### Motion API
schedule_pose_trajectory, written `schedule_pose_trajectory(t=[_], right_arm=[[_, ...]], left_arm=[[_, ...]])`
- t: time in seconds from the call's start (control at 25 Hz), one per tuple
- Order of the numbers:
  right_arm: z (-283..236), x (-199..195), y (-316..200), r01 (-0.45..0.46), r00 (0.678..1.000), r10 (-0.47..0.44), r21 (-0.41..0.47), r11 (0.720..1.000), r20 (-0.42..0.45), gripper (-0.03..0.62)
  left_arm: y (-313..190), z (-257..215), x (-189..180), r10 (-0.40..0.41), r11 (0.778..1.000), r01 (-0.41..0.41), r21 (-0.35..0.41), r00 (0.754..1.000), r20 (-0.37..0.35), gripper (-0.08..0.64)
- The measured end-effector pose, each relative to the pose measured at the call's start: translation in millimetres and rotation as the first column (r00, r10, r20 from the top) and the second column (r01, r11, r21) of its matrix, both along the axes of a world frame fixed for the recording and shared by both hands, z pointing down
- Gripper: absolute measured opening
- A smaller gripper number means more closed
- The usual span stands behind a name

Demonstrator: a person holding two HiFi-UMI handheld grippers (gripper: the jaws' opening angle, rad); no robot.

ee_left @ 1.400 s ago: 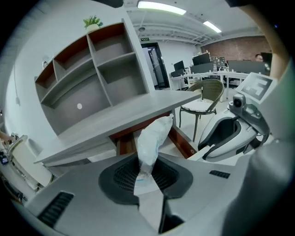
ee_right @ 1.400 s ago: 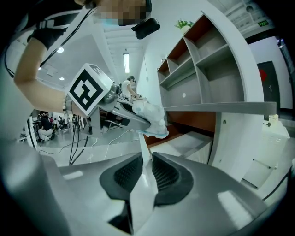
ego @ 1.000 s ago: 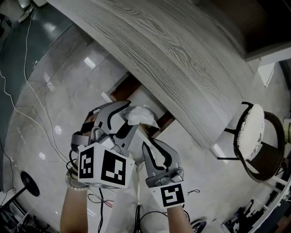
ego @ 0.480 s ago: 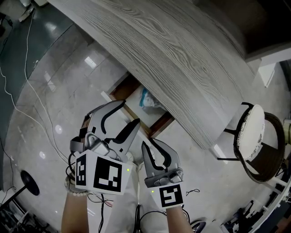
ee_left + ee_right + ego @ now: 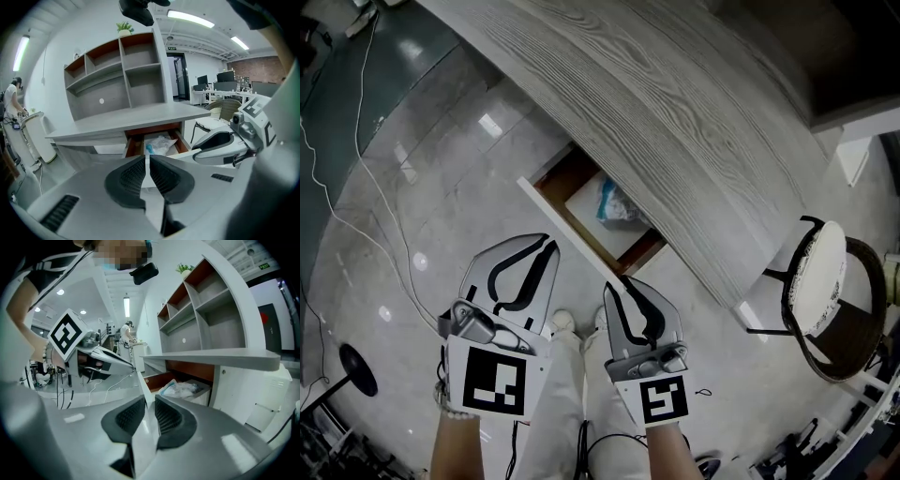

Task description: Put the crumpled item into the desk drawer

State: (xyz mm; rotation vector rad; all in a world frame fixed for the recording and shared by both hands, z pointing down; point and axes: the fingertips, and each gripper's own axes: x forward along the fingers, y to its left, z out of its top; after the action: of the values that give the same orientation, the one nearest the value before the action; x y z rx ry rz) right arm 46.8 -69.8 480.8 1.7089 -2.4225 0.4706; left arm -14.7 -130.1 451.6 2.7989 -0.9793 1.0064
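The crumpled item [image 5: 619,204], a white wad with a blue patch, lies inside the open desk drawer [image 5: 558,183]; the gripper views show the wad [image 5: 159,143] [image 5: 180,389] resting on the drawer's floor. My left gripper [image 5: 542,246] [image 5: 147,158] hangs in front of the drawer, apart from it. Its jaws have just been closing and now stand shut, with nothing between them. My right gripper [image 5: 624,281] [image 5: 150,397] is near the drawer's right front corner, its pads a narrow gap apart and empty.
The grey wood-grain desk [image 5: 675,103] overhangs the drawer and carries a shelf unit [image 5: 122,70]. A round-seated chair [image 5: 825,281] stands at the right. Cables [image 5: 366,197] trail over the glossy floor at the left, beside a black stand base [image 5: 356,375].
A second ago the left gripper held the wad over the drawer. Its jaws opened, the wad dropped into the drawer, and the gripper drew back towards me and closed. The right gripper stayed put.
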Motion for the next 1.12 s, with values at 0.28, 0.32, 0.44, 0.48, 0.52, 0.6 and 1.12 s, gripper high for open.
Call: schedule_pose_trajectory(t=[0.28,0.32,0.44,0.48,0.52,0.6,1.12], right_arm=[[5,5,3,0.008,1.0,-0.008,-0.015,1.0,-0.021,0.083],[9,5,5,0.015,0.999,-0.016,-0.028,0.999,-0.028,0.098],[18,-1,8,0.035,0.998,-0.037,-0.058,0.998,-0.045,0.11],[19,-2,8,0.038,0.998,-0.041,-0.058,0.998,-0.046,0.109],[20,-4,7,0.039,0.998,-0.042,-0.054,0.998,-0.044,0.109],[21,-7,6,0.038,0.998,-0.04,-0.052,0.998,-0.04,0.109],[20,-10,1,0.035,0.999,-0.036,-0.023,0.999,-0.035,0.083]], left_arm=[[13,-6,-14,-0.049,0.999,0.048,-0.015,0.998,-0.044,0.032],[15,-7,-16,-0.056,0.998,0.055,-0.019,0.997,-0.052,0.031],[18,-8,-21,-0.072,0.997,0.07,-0.027,0.996,-0.059,0.029],[19,-8,-23,-0.074,0.997,0.072,-0.026,0.996,-0.058,0.029],[19,-8,-24,-0.074,0.997,0.073,-0.024,0.996,-0.058,0.029],[20,-8,-26,-0.077,0.997,0.076,-0.02,0.995,-0.058,0.028],[28,-11,-40,-0.117,0.993,0.116,-0.019,0.99,-0.084,0.025]])
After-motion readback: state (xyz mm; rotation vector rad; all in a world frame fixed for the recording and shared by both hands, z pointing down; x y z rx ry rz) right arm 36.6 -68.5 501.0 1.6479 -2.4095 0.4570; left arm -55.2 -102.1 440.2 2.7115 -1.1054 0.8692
